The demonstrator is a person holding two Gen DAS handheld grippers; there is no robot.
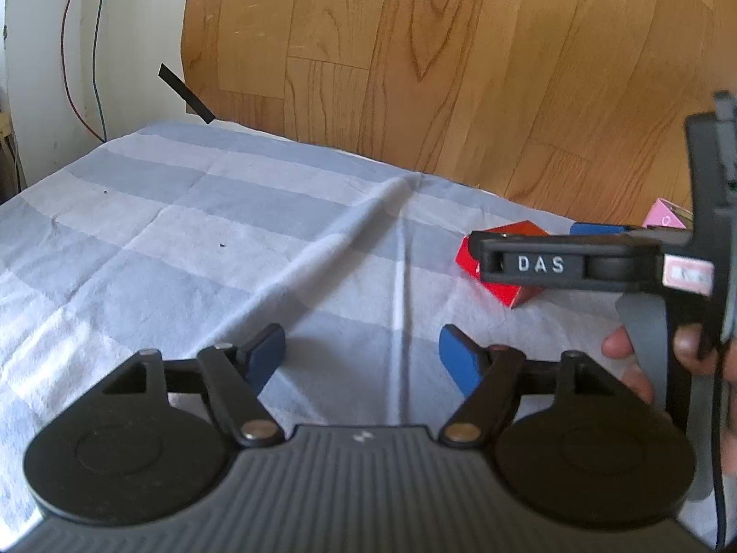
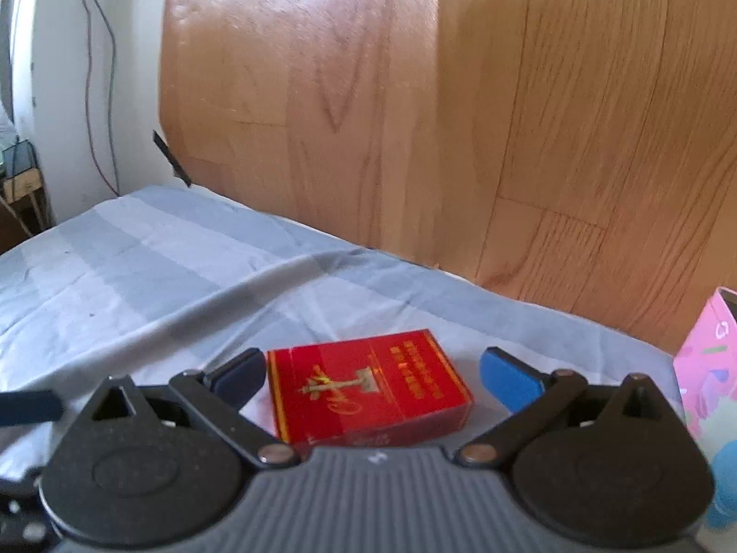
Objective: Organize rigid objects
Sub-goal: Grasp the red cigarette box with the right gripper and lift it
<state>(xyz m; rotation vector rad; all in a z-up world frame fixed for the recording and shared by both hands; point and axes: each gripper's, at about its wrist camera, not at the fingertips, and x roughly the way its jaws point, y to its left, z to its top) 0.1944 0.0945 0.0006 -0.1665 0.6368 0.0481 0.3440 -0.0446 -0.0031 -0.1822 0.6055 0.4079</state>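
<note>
A wooden headboard (image 2: 414, 115) is standing behind a bed sheet (image 1: 207, 230) in pale blue and white checks, which is lying creased across the surface. The right gripper (image 2: 371, 378) is hovering with its jaws spread wide around a red box (image 2: 368, 387) – the box is lying flat on the sheet between the fingers, the left pad just beside it, the right pad apart. The left gripper (image 1: 361, 357) is hanging wide and empty over bare sheet. A pink box (image 2: 704, 359) is sitting at the right edge
</note>
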